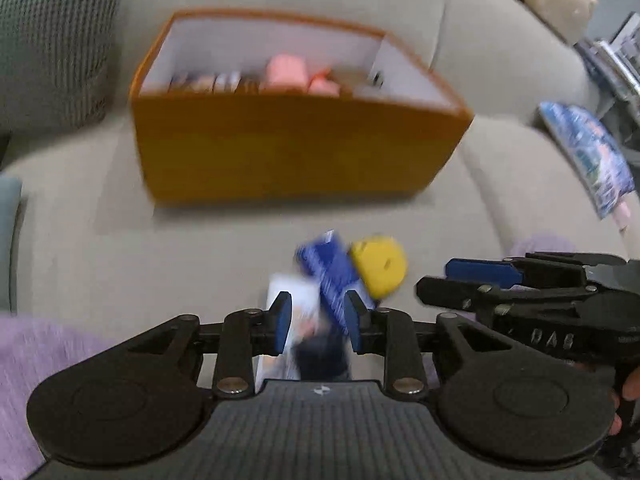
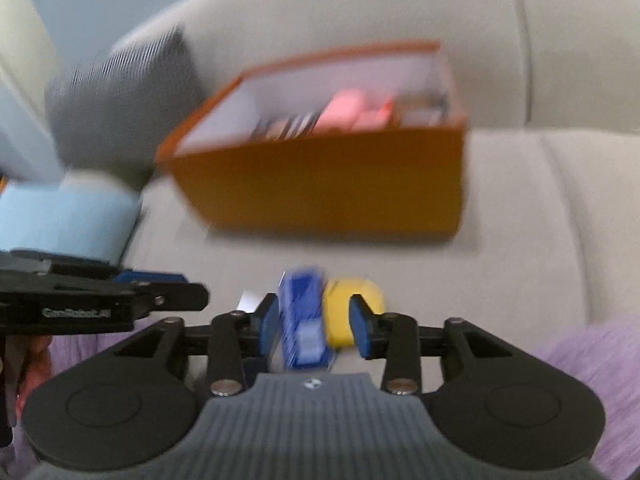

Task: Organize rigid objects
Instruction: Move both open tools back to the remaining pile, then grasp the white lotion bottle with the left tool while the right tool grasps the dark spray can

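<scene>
An orange box with a white inside stands on a beige sofa; pink items and several small packs lie in it. In front of it a blue box, a yellow round object and a white box lie together on the seat. My left gripper is open just above the white and blue boxes. My right gripper is open over the blue box and the yellow object. Each gripper shows in the other's view, the right gripper and the left gripper. Both views are blurred.
A houndstooth cushion leans at the sofa's left, with a light blue cushion below it. A colourful magazine lies on the seat to the right. Purple fabric shows at the frame edges. The orange box blocks the way behind the objects.
</scene>
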`<state>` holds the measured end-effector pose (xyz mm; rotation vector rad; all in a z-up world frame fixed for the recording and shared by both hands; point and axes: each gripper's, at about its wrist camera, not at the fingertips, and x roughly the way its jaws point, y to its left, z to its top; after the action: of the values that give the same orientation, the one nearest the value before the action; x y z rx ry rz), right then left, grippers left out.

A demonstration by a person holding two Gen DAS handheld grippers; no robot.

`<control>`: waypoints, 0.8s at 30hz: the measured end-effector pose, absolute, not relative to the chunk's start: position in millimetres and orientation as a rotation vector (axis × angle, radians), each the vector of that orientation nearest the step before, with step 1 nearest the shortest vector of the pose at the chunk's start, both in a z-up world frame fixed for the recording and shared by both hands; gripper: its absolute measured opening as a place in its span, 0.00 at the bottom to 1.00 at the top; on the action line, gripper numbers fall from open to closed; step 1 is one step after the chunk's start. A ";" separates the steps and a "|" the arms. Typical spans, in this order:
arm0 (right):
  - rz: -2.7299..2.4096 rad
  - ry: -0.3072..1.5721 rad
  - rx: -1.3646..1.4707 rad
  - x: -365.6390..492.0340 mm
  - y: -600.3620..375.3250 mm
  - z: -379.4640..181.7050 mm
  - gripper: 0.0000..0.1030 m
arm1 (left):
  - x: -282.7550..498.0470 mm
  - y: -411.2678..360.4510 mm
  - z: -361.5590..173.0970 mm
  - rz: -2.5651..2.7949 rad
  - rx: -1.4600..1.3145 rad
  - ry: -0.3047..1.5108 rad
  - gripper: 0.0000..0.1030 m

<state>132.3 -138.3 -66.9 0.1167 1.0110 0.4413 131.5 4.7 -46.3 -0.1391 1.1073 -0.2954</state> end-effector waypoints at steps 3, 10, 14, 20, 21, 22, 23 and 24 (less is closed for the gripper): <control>0.496 1.064 0.051 121.5 -115.4 -84.1 0.41 | 121.5 8.0 -60.0 -0.272 -0.126 1.123 0.35; 0.517 1.169 -0.063 112.0 -88.5 -116.5 0.41 | 117.5 15.6 -81.2 -0.215 -0.071 1.155 0.39; 0.529 1.187 -0.100 111.0 -77.0 -125.5 0.41 | 119.3 24.0 -88.8 -0.227 -0.094 1.154 0.39; 0.568 1.200 -0.136 107.7 -56.6 -136.1 0.41 | 112.3 31.2 -92.9 -0.246 -0.135 1.144 0.38; 0.573 1.204 -0.149 108.9 -52.4 -137.6 0.40 | 112.0 32.1 -92.7 -0.249 -0.139 1.143 0.39; 0.575 1.201 -0.157 108.2 -52.2 -138.0 0.40 | 112.5 30.9 -93.0 -0.251 -0.142 1.143 0.38; 0.579 1.200 -0.158 107.6 -52.7 -137.6 0.39 | 112.6 32.2 -92.1 -0.252 -0.147 1.143 0.38; 0.582 1.197 -0.159 107.2 -52.1 -137.4 0.39 | 112.6 33.4 -91.3 -0.253 -0.153 1.143 0.38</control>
<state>107.2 -52.1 -137.4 -0.1587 1.1969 0.5818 112.6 33.4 -91.3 -0.1530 1.1429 -0.2533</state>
